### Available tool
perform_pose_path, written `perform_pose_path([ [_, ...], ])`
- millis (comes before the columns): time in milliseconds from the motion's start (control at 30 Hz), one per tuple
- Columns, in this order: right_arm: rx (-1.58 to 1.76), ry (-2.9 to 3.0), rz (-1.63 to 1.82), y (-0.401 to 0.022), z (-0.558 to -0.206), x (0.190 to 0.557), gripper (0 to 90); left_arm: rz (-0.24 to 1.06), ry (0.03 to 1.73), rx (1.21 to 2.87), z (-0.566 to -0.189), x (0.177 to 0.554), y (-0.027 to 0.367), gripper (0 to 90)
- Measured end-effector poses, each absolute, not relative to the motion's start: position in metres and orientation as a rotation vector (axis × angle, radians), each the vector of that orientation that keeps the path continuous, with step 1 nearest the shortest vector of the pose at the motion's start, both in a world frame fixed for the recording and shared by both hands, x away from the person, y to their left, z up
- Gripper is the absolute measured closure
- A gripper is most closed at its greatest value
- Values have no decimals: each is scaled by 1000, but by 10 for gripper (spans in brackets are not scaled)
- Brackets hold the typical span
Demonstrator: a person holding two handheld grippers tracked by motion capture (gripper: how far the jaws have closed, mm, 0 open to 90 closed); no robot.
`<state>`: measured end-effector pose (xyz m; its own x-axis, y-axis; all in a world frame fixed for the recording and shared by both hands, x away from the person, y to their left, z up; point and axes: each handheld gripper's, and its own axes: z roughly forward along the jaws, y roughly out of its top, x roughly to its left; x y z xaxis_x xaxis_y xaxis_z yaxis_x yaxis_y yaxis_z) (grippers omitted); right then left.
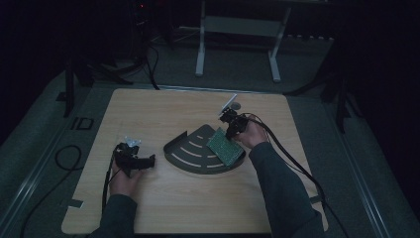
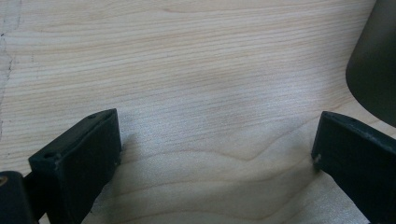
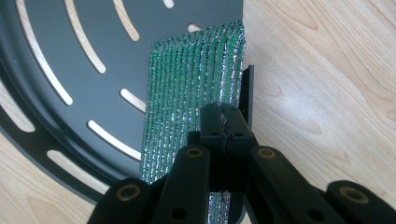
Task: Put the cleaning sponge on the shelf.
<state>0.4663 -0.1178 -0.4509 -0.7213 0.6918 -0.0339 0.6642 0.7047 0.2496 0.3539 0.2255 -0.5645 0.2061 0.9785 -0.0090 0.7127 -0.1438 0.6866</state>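
Centrally in the high view, a dark fan-shaped metal tray with curved slots [image 1: 190,151] lies on the pale wooden surface [image 1: 163,208]. A green ribbed rectangular pad with silvery glints [image 1: 224,146] rests tilted at the tray's right side, partly on the slotted floor and partly against the raised rim. The right gripper [image 1: 232,130], held in the person's right hand [image 1: 251,135], sits at the pad's upper right end. In the right gripper view its fingers [image 3: 212,122] are pressed together on the near edge of the green pad [image 3: 194,88], beside the tray's upright wall [image 3: 248,93].

Lower left of centre in the high view, the left gripper [image 1: 148,161] lies low over bare wood, just left of the tray, apart from it. In the left gripper view its fingers [image 2: 79,158] stand wide apart with nothing between them; the tray's dark curved edge [image 2: 376,60] shows at the upper right.
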Motion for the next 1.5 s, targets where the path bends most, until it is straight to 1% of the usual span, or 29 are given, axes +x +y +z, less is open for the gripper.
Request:
perform_pose_path([
  [667, 1125, 2782, 289, -120, -461, 469, 891, 612, 1566, 1923, -565, 354, 225, 17],
  [900, 1124, 2777, 300, -123, -458, 468, 878, 612, 1566, 1923, -565, 354, 225, 17],
  [1033, 1127, 2770, 314, -125, -455, 466, 831, 612, 1566, 1922, -565, 354, 225, 17],
  [1067, 1124, 2765, 319, -127, -454, 464, 796, 613, 1566, 1923, -565, 354, 225, 17],
  [1300, 1129, 2752, 367, -136, -450, 458, 635, 613, 1566, 1923, -565, 354, 225, 17],
  [1500, 1165, 2742, 406, -152, -447, 452, 551, 612, 1566, 1923, -565, 354, 225, 17],
])
